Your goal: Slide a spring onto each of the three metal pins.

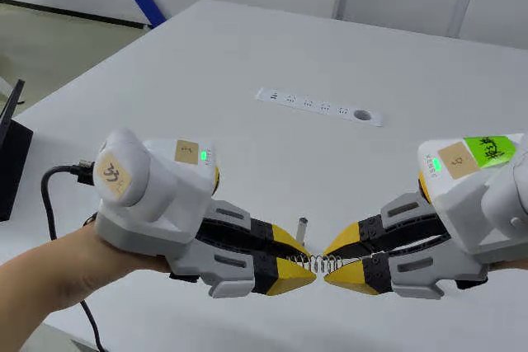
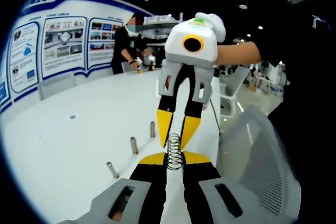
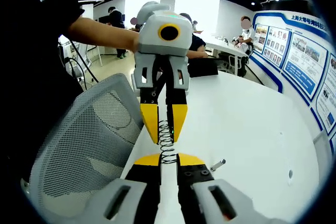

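Spring [image 1: 320,265] clamped by left gripper [image 1: 307,266] and right gripper [image 1: 334,263] over white table [image 1: 247,55] (wall posters [image 2: 63,40] behind).

Silver spring [image 1: 328,264], white table [image 1: 247,63]

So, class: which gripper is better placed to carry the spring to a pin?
Left, likely: the left gripper and right gripper both pinch the spring, but the three pins stand closer to the left one.

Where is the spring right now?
In the head view, bottom middle, the spring is held above the table between the left tongs and right tongs, in front of a metal pin.
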A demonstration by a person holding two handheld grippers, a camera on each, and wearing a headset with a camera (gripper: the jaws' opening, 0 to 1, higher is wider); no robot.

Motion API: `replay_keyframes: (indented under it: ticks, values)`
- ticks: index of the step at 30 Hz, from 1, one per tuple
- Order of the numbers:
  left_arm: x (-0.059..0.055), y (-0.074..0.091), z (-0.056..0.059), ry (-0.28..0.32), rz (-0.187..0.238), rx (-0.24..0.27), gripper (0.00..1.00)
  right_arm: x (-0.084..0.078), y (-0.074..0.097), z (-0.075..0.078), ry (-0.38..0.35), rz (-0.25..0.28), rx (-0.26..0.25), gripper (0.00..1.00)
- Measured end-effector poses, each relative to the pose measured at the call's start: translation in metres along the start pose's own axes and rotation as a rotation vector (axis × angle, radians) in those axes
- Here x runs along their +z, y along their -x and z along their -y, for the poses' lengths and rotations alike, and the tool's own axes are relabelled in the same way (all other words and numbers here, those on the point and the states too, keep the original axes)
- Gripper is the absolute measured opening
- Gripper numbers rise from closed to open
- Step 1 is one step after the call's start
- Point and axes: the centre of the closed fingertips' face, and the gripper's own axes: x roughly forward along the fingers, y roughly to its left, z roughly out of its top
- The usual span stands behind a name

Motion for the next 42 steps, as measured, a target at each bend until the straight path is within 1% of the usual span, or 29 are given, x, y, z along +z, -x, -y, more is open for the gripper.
replay_keyframes:
  ticks: [4, 6, 7, 9, 13, 15, 17, 20, 24, 27, 31, 35, 39, 40, 42]
  values:
    - [-0.002, 0.0, -0.001, -0.012, -0.012, 0.005, 0.1, 0.004, 0.001, -0.001, 0.005, 0.009, 0.001, 0.11]
    - [-0.004, 0.001, -0.002, -0.025, -0.025, 0.011, 0.1, 0.009, 0.004, -0.001, 0.007, 0.023, 0.001, 0.1]
    - [-0.004, 0.002, -0.003, -0.028, -0.03, 0.012, 0.1, 0.014, 0.005, 0.0, -0.002, 0.045, 0.002, 0.1]
    - [-0.004, 0.002, -0.004, -0.034, -0.03, 0.019, 0.1, 0.016, 0.007, 0.002, -0.01, 0.056, 0.003, 0.1]
    - [-0.003, 0.003, -0.007, -0.04, -0.027, 0.027, 0.1, 0.022, 0.008, 0.003, -0.002, 0.074, -0.001, 0.1]
    - [-0.002, 0.003, -0.009, -0.058, -0.03, 0.036, 0.1, 0.026, 0.008, 0.004, -0.005, 0.085, -0.005, 0.1]
    - [-0.004, 0.003, -0.008, -0.086, -0.045, 0.042, 0.1, 0.032, 0.008, 0.003, -0.014, 0.115, -0.004, 0.1]
    - [-0.006, 0.002, -0.008, -0.105, -0.051, 0.051, 0.1, 0.034, 0.007, 0.002, 0.002, 0.111, -0.009, 0.1]
    - [-0.005, 0.001, -0.01, -0.098, -0.044, 0.067, 0.1, 0.033, 0.006, 0.005, -0.01, 0.115, -0.019, 0.1]
    - [-0.002, 0.003, -0.01, -0.085, -0.029, 0.07, 0.1, 0.039, 0.008, 0.006, -0.034, 0.15, -0.023, 0.1]
    - [-0.001, 0.003, -0.011, -0.085, -0.032, 0.071, 0.1, 0.045, 0.008, 0.006, -0.053, 0.177, -0.022, 0.1]
    - [-0.001, -0.001, -0.01, -0.089, -0.028, 0.065, 0.1, 0.057, 0.008, 0.005, -0.065, 0.225, -0.016, 0.1]
    - [0.0, -0.004, -0.009, -0.086, -0.026, 0.062, 0.1, 0.062, 0.005, 0.004, -0.062, 0.233, -0.016, 0.1]
    - [0.0, -0.004, -0.008, -0.087, -0.025, 0.06, 0.1, 0.064, 0.004, 0.003, -0.077, 0.242, -0.007, 0.1]
    - [-0.001, -0.004, -0.008, -0.089, -0.028, 0.061, 0.1, 0.064, 0.003, 0.003, -0.076, 0.24, -0.008, 0.1]
